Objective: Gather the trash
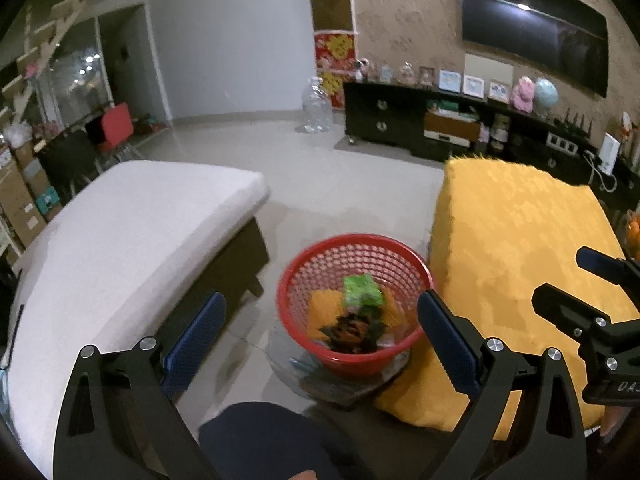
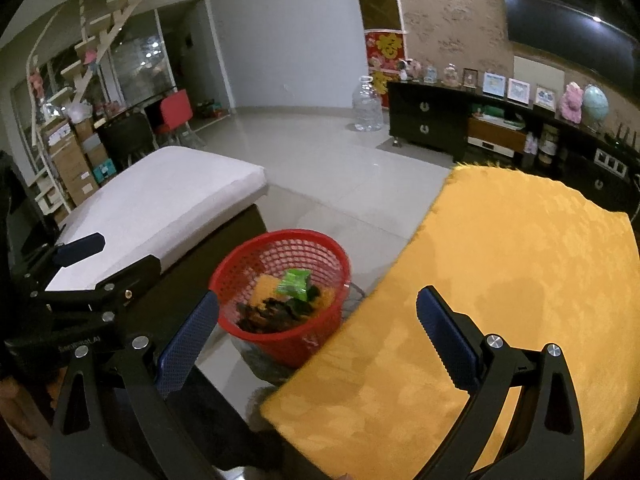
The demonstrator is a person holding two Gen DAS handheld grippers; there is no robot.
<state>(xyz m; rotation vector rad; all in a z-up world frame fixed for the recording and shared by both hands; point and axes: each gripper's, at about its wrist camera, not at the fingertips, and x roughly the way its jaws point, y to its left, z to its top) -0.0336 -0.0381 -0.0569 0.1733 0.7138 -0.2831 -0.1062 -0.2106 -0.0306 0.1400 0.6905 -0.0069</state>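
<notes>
— Looking down from the left gripper [image 1: 322, 334], what lies straight ahead?

— The red basket [image 1: 296, 276] on the floor, right between its fingers and a little below. Inside sit a green wrapper [image 1: 361, 289], something orange and a dark crumpled piece [image 1: 352, 330].

— And the right gripper [image 2: 318, 328]?

— It hangs over the near edge of the yellow-covered surface [image 2: 520, 280], so the basket lies to its left and lower. The left one is nearer the basket, I'd judge.

— Are they carrying anything?

— No. Both stand wide apart, fingers well clear of everything, nothing between them.

— Any trash outside the basket?

— None I can make out on the yellow cover or on the white cushioned bench [image 1: 132, 220] left of the basket; the floor around it looks bare, though the picture is blurred there.

— So the next move?

— Probably hunting for more litter away from the basket, or finishing; the wrapper lies flat-ish atop the pile, its long axis unclear.
</notes>
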